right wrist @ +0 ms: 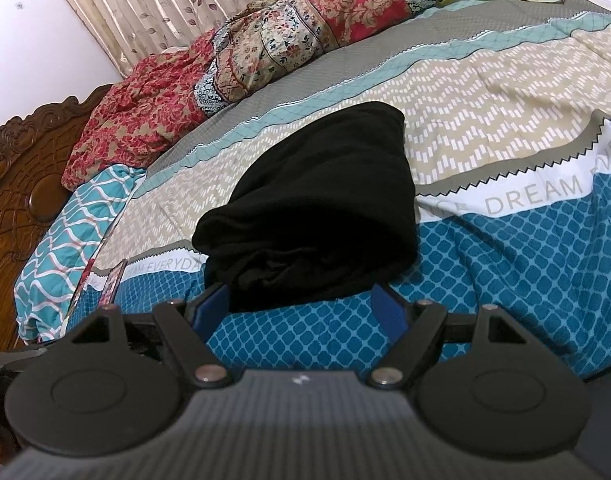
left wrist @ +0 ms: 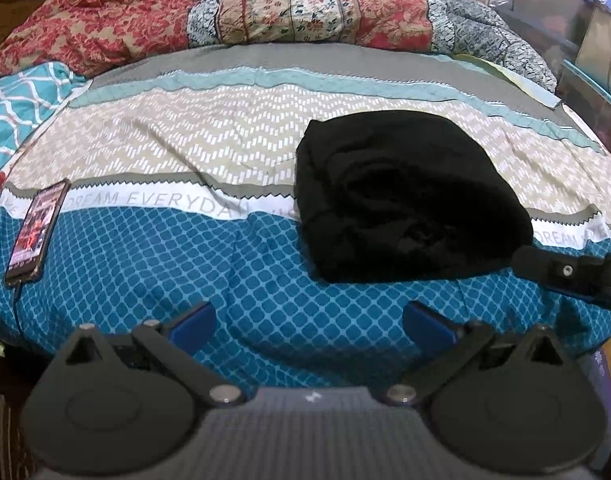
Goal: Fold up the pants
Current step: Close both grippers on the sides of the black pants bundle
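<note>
- The black pants (right wrist: 309, 208) are lying folded in a compact bundle on the patterned bedspread (left wrist: 241, 264).
- The right gripper (right wrist: 301, 308) is hovering wide apart, empty, just before the bundle's near edge.
- The left gripper (left wrist: 309, 320) is waiting, spread and empty, well clear.
- Judging from this, the person is checking the fold; pressing loose edges flat would tidy it.

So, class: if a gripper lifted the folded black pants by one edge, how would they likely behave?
The black pants look like soft, creased cloth, so they would probably droop and unfold. Their stacked layers might slide apart. Pushed across the bedspread, they would likely bunch rather than glide.
</note>
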The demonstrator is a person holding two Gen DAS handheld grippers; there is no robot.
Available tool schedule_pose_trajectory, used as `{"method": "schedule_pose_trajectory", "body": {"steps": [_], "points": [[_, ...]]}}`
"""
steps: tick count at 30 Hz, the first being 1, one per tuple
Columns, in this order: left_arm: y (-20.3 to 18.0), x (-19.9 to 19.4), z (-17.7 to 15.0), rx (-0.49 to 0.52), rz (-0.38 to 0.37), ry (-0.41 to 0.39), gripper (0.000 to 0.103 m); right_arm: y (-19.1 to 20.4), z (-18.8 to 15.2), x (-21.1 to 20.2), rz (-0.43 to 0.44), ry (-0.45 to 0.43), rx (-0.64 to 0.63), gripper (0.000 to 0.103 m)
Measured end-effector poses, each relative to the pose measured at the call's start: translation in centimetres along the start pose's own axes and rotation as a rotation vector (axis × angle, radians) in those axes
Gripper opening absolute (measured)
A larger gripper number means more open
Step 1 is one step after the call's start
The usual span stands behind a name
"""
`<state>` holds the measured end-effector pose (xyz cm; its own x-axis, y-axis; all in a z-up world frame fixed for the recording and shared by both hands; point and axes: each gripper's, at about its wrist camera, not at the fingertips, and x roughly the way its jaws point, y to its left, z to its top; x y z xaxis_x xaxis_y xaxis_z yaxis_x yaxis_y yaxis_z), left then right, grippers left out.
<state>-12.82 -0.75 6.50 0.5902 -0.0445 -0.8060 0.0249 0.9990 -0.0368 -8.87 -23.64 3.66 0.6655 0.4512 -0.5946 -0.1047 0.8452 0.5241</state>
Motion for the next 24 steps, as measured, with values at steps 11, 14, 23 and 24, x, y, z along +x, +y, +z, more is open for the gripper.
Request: {"method": "schedule_pose_trajectory", "body": {"steps": [11,14,23,24], "points": [[0.3,0.7,0.2,-0.009,0.015,0.027,0.103,-0.3,0.1,0.1,0.006,0.004,0.009,0.08],[0.9,0.8,0.9,-0.007,0.033,0.01,0.103,-0.8,0.2,-0.1,0.005,-0.019,0.021,0.08],[4.3,1.8,5.2,-0.105,-0.067,0.009,0.103,-3.3,1.7,-0.9,-0.019,-0.083,0.072,0.08],[4.8,2.0,5.9,-0.113,-0.087,0.008,0.103,-3.7,2.0,-0.9,-0.021,-0.091,0.075,0.08]]}}
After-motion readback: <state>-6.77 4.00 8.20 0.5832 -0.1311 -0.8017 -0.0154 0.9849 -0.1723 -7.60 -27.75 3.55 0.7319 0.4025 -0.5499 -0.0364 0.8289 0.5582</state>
